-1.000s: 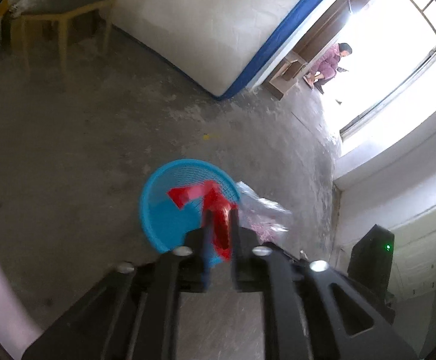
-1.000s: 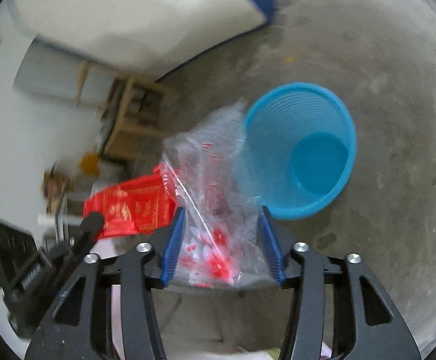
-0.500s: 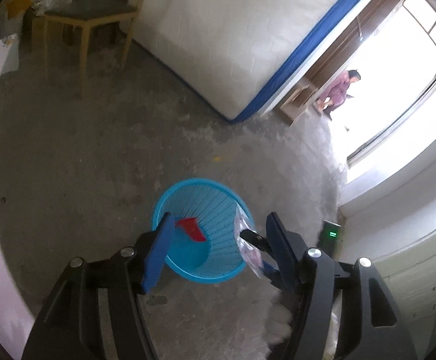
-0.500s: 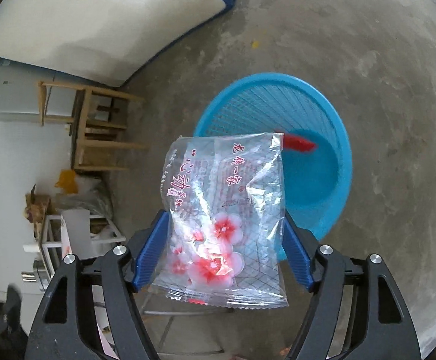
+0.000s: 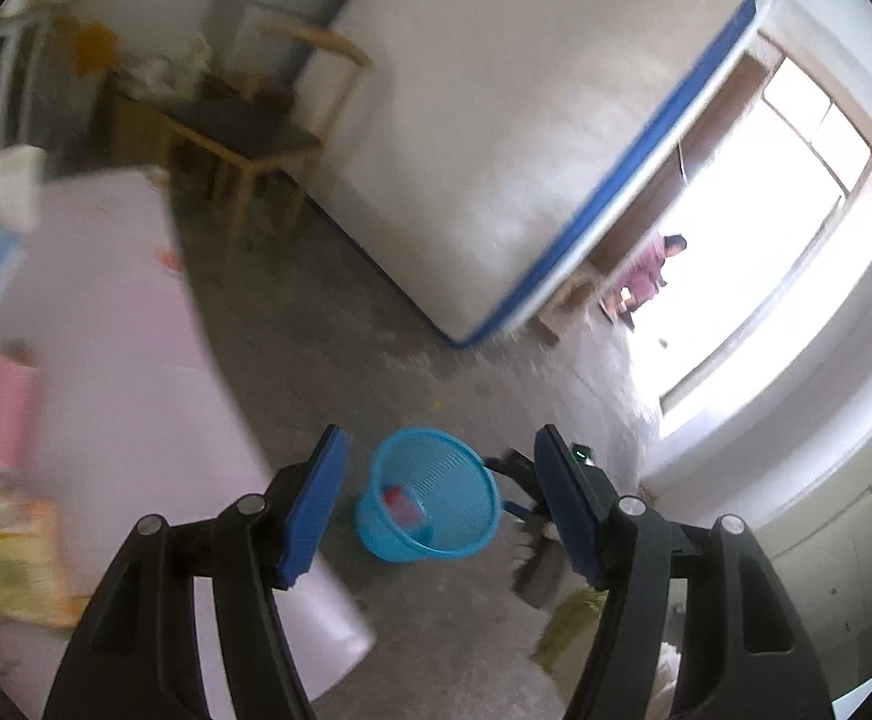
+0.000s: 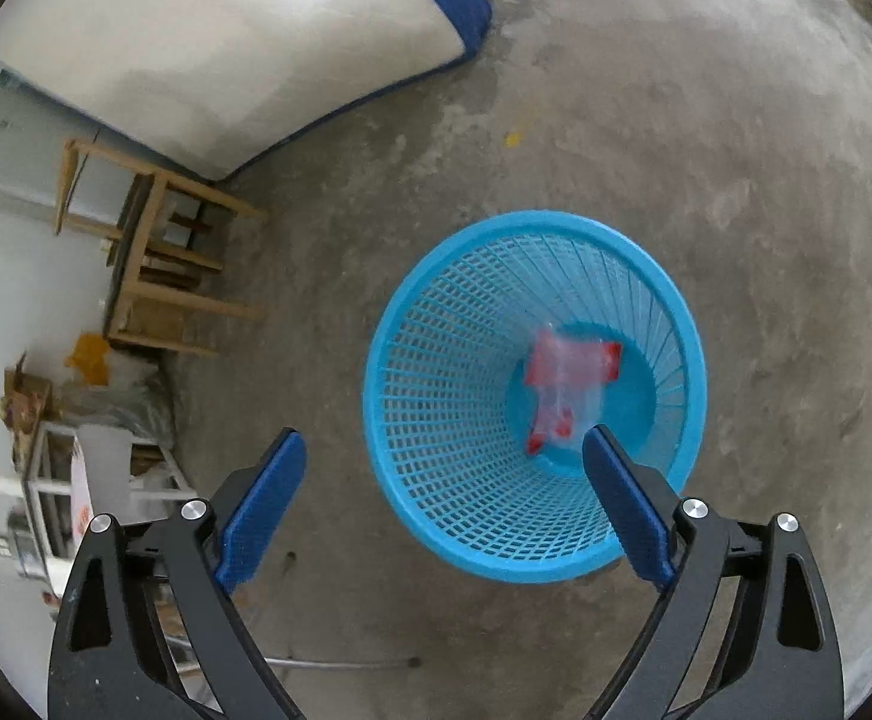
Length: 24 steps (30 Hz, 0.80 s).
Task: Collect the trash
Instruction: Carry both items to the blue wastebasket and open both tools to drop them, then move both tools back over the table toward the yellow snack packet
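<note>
Dropped bag (image 6: 565,387) in basket (image 6: 436,420), below jaws.

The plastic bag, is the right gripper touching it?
Apart. The right wrist view shows the right gripper open and empty, with the plastic bag lying down inside the blue basket.

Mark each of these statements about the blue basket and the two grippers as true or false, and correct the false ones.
1. The blue basket stands on the concrete floor. True.
2. The basket is empty. False: a red wrapper and a clear plastic bag lie at its bottom.
3. The right gripper holds the clear bag. False: its jaws stand apart with nothing between them, having just been opening.
4. The left gripper is open and holds nothing. True.
5. A mattress with a blue edge leans in the background. True.
</note>
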### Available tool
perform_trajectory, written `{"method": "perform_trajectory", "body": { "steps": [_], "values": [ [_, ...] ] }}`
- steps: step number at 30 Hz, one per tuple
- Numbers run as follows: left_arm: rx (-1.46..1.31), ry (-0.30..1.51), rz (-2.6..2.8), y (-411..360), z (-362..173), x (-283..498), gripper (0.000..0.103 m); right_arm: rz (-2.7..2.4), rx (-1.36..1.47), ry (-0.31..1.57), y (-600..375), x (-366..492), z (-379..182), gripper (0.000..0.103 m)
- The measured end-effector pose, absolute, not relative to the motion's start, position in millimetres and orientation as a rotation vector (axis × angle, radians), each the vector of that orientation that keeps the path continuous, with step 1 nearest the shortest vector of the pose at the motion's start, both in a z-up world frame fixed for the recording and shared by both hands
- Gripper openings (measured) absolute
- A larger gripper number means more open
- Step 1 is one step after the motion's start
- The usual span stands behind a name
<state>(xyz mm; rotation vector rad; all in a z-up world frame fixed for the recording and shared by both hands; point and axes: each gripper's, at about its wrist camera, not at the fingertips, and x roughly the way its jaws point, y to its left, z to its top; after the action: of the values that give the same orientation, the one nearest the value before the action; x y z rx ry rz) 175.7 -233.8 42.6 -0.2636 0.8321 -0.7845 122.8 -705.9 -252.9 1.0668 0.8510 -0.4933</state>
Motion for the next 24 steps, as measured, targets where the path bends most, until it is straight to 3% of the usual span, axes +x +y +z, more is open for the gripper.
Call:
{"method": "perform_trajectory", "body": {
  "steps": [8, 14, 19, 24],
  "values": [
    [-0.312, 0.663, -0.497, -63.3, 79.9, 148.2, 0.077, -0.217, 0.747, 0.702, -627.8, 110.8, -144.2, 0.089],
    [-0.449, 0.612, -0.368, 21.0, 76.6, 123.0, 0.080, 0.093, 0.580, 0.705, -526.6, 120.0, -55.6, 0.089],
    [-0.497, 0.662, -0.403, 37.4, 56.2, 109.3, 0.080, 0.359, 0.590, 0.810, -441.6, 137.7, -36.2, 0.089],
    [-0.464, 0.688, -0.443, 35.6, 40.2, 99.1, 0.080, 0.490, 0.575, 0.955, -364.6, 164.1, -51.5, 0.072]
  ]
}}
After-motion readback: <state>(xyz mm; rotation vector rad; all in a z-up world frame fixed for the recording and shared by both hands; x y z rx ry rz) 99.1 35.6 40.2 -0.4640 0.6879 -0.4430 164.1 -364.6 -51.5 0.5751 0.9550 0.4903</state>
